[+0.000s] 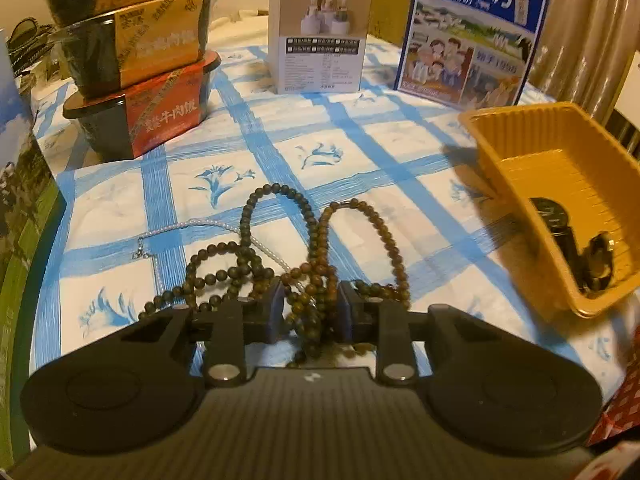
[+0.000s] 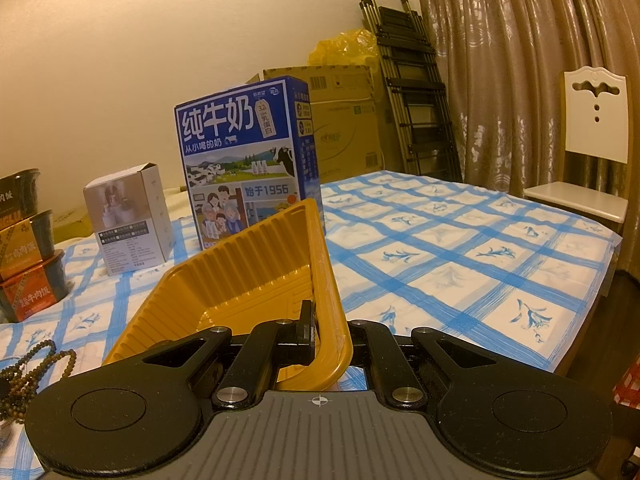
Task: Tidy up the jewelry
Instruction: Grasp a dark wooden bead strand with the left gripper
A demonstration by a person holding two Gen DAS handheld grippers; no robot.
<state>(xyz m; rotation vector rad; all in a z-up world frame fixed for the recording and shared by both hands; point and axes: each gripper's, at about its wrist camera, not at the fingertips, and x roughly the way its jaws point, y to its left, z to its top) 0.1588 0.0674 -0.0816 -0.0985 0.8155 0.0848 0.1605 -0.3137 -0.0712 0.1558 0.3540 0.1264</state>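
Note:
A tangle of bead necklaces lies on the blue-checked cloth: a dark green strand (image 1: 248, 216), a brown strand (image 1: 376, 224) and a thin white pearl chain (image 1: 208, 223). My left gripper (image 1: 310, 312) is low over the tangle. Its jaws straddle a bunch of brown beads without clearly pressing on them. The same beads (image 2: 36, 360) show at the left edge of the right wrist view. My right gripper (image 2: 328, 332) is shut on the near wall of a yellow plastic tray (image 2: 240, 264), tipping it up. In the tray (image 1: 560, 168) lies a dark watch (image 1: 560, 232).
Stacked instant-meal tubs (image 1: 136, 80) stand at the back left. A small white carton (image 1: 320, 36) and a blue milk box (image 1: 472, 36) stand behind the beads. A chair (image 2: 592, 168), a cardboard box (image 2: 344, 120) and a folded ladder (image 2: 412, 88) stand beyond the table.

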